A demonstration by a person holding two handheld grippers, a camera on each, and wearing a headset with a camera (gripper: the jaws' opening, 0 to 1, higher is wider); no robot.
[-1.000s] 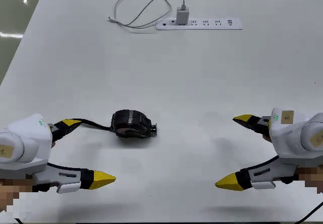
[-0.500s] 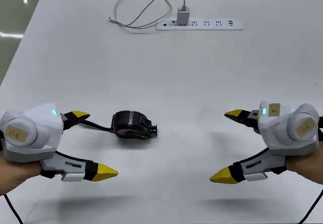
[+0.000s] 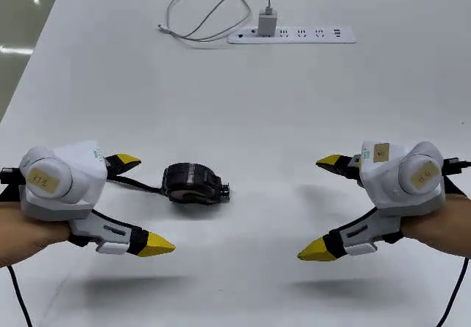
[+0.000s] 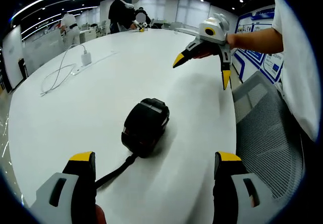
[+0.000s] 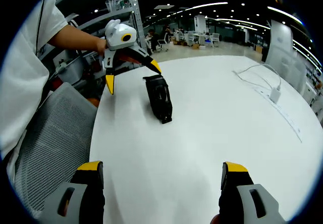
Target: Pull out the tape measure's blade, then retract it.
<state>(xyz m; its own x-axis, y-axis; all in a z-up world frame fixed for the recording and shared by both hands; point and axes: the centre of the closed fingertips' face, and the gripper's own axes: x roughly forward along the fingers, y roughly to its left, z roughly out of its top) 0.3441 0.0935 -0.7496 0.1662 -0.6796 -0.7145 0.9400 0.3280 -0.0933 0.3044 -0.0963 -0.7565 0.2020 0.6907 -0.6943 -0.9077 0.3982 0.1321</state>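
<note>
Overhead, 2 opposed views share tape measure (image 3: 193, 183).

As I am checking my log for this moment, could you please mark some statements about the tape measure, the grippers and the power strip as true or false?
The tape measure lies on the table, in neither gripper. True.
The left gripper is shut on it. False: it is open, short of the case.
The right gripper is open. True.
The blade stretches across the table. False: no length of blade is out of the case.
A charger is plugged into the power strip. True.
</note>
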